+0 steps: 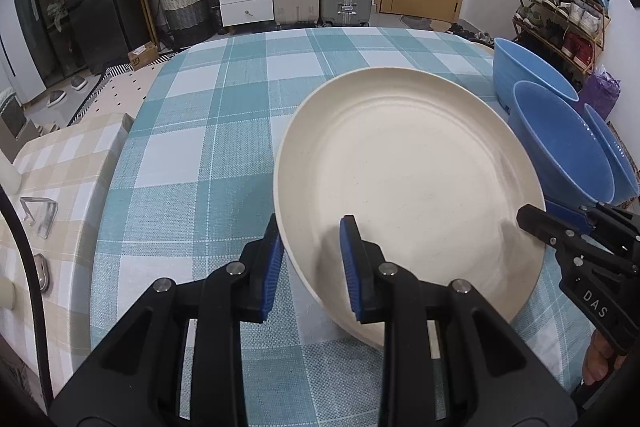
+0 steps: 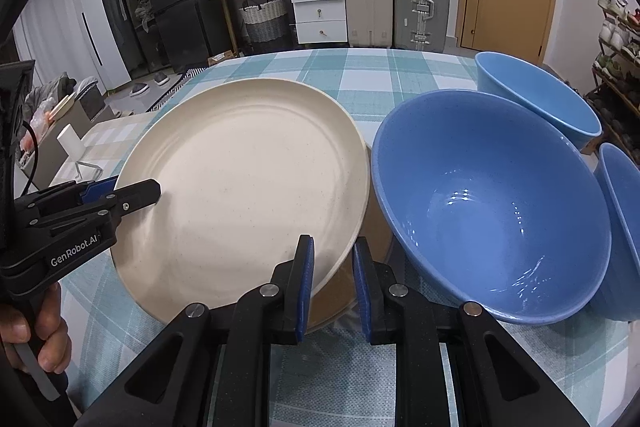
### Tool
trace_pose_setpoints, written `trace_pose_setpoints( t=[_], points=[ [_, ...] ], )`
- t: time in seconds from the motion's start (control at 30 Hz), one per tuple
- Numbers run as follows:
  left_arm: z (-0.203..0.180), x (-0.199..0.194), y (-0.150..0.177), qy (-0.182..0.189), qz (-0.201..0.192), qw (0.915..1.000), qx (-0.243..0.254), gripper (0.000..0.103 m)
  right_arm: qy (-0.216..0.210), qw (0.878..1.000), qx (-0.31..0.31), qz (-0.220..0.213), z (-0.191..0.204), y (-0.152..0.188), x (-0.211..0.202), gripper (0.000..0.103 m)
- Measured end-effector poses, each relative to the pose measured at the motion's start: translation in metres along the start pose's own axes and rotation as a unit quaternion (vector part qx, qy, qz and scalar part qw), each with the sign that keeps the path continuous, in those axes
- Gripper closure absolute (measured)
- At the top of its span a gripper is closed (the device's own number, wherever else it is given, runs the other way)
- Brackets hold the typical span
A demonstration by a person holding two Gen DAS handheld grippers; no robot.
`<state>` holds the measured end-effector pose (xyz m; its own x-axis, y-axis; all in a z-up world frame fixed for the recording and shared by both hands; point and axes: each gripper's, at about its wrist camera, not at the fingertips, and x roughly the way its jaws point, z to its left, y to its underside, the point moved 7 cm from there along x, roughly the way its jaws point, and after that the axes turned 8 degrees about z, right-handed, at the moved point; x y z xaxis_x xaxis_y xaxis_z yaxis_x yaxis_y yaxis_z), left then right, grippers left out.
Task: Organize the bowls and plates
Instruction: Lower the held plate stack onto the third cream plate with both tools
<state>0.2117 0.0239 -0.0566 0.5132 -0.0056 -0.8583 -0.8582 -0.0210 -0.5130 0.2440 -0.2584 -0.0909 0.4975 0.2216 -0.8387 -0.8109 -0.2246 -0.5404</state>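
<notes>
A cream plate [image 1: 408,183] is tilted above the checked tablecloth, its left edge raised; it also shows in the right wrist view [image 2: 244,187]. My left gripper [image 1: 312,255] straddles the plate's near-left rim, jaws parted by a wide gap. My right gripper [image 2: 334,275] straddles the plate's right rim, also with a gap; it shows in the left wrist view [image 1: 560,227]. A tan plate [image 2: 344,287] lies under the cream one. Three blue bowls stand to the right: near [image 2: 492,211], far [image 2: 536,95], rightmost [image 2: 620,207].
The round table [image 1: 224,131] has a teal checked cloth. A lower beige checked surface [image 1: 60,163] with a clear stand sits on the left. Suitcases, drawers, a basket and a shoe rack [image 1: 560,11] stand beyond the table.
</notes>
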Motion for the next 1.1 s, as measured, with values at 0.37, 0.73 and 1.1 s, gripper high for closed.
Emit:
trace_pose_setpoints(
  t=[0.37,0.73,1.1],
  points=[
    [-0.005,0.008,0.0,-0.006,-0.007,1.0,0.004,0.079,0.024,1.0,-0.002,-0.004,-0.002,0.008,0.004,0.083],
    [-0.004,0.014,0.0,-0.004,-0.012,0.9999,-0.007,0.079,0.053,0.998,-0.006,-0.017,0.001,0.009,0.006,0.081],
    [-0.006,0.027,0.002,-0.005,0.002,1.0,-0.004,0.079,0.051,0.999,0.002,-0.017,-0.001,0.014,0.006,0.079]
  ],
)
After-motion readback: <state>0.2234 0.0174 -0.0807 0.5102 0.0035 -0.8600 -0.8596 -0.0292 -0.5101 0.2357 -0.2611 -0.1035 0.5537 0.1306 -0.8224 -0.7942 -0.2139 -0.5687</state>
